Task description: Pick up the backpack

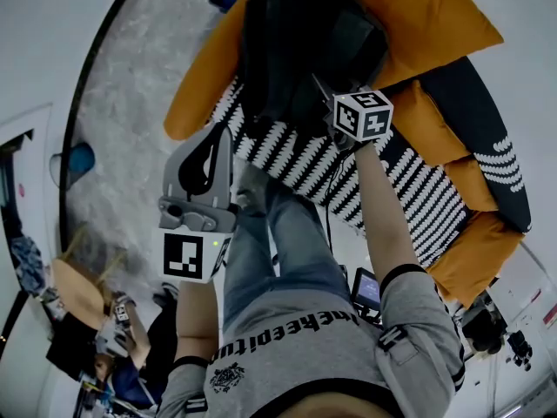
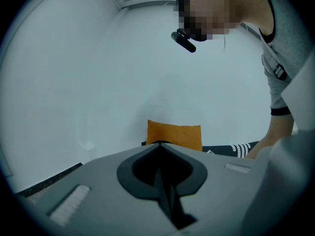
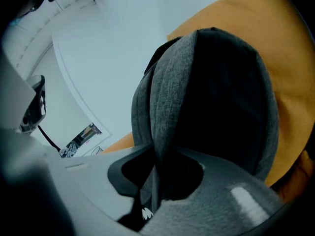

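A dark backpack (image 1: 296, 50) with grey fabric panels stands upright on the sofa, leaning on a big orange cushion (image 1: 435, 16). My right gripper (image 1: 324, 90) reaches into its lower front. In the right gripper view the backpack (image 3: 211, 97) fills the frame, and the right gripper (image 3: 155, 154) is shut on a grey fold or strap of it that runs down between the jaws. My left gripper (image 1: 223, 133) is held up near the sofa's front edge, left of the backpack and apart from it. The left gripper (image 2: 158, 146) has its jaws together with nothing between them.
A black-and-white striped blanket (image 1: 296, 159) covers the sofa seat under the backpack. A navy cushion (image 1: 487, 164) and more orange cushions lie to the right. The person's legs (image 1: 278, 233) stand against the sofa front. Grey floor lies to the left, with clutter (image 1: 96, 329) at lower left.
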The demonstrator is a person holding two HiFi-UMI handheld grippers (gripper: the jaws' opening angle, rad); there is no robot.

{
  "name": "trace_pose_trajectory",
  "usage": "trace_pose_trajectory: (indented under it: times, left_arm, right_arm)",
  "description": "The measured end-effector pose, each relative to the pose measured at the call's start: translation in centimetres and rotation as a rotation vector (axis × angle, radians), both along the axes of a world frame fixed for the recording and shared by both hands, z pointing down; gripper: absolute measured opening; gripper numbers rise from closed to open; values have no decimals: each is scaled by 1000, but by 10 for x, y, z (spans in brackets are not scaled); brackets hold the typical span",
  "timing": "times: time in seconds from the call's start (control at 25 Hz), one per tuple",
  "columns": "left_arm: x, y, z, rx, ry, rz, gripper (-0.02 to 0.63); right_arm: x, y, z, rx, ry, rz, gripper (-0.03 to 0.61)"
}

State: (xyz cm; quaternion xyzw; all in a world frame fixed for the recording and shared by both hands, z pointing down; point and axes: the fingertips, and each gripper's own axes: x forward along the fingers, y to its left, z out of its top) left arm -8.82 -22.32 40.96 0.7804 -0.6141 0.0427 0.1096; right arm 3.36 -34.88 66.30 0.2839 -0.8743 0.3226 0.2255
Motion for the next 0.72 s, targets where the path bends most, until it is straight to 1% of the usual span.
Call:
trace_pose_trajectory:
  times: [0.12, 0.24, 0.44, 0.72]
  left_arm:
    - [-3, 3, -1, 3, -18, 11, 20]
    - [-4, 7, -7, 22, -3, 11, 20]
    - [-2, 15, -21, 58, -8, 36, 20]
    - [-10, 35, -44, 107, 22, 49, 20]
  right_arm:
    - [-5, 9, -11, 38, 7, 2, 31]
    - [-9, 19, -30, 84, 1, 2, 31]
    - [-10, 29, -66, 180, 19, 1, 29]
    - [-6, 33, -119, 295, 27, 57, 29]
